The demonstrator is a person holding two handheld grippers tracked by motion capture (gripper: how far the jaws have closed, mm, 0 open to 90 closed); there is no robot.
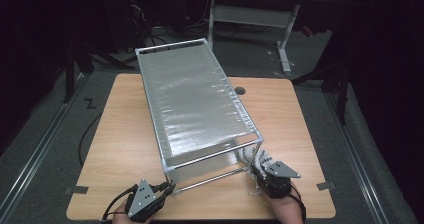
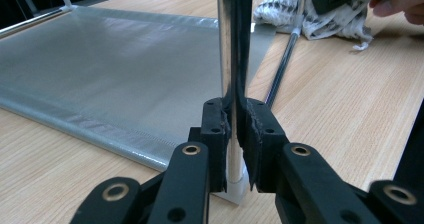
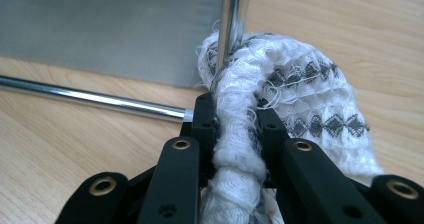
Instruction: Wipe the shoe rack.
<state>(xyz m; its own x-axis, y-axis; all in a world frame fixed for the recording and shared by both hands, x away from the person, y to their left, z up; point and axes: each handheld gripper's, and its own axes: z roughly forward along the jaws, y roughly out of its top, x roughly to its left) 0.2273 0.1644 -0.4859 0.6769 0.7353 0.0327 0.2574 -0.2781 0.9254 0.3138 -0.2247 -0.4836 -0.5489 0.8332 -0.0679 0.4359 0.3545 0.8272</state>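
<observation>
Dark room, grey floor and a second desk frame lie behind the wooden counter (image 1: 125,134), seen from the high view. At lower left, my left tool (image 1: 169,188) reaches in from the near edge, my left hand (image 1: 122,218) behind it. In the left gripper view this tool (image 2: 234,134) is clamped on the rack's near-left upright post (image 2: 231,49), a chrome rod standing vertically between the pads; the post's white foot (image 2: 235,189) rests on the counter just below the jaws.

Centre: the rack (image 1: 192,99), a chrome-tube frame with a translucent grey mesh panel (image 1: 190,94) on top, stands lengthwise on the counter, running from the near edge toward the far left. A low horizontal rod (image 1: 210,181) joins the two near posts.

Right: my right tool (image 1: 257,173), held by my right hand (image 1: 285,206), sits at the rack's near-right corner post (image 1: 260,149). In the right gripper view this tool (image 3: 235,129) is closed on a white knitted cloth (image 3: 300,99) with grey diamond patterning; the bunched cloth fills the gap between the pads and presses against the chrome post (image 3: 231,14). Part of the cloth (image 1: 255,156) lies on the counter beside that post.
</observation>
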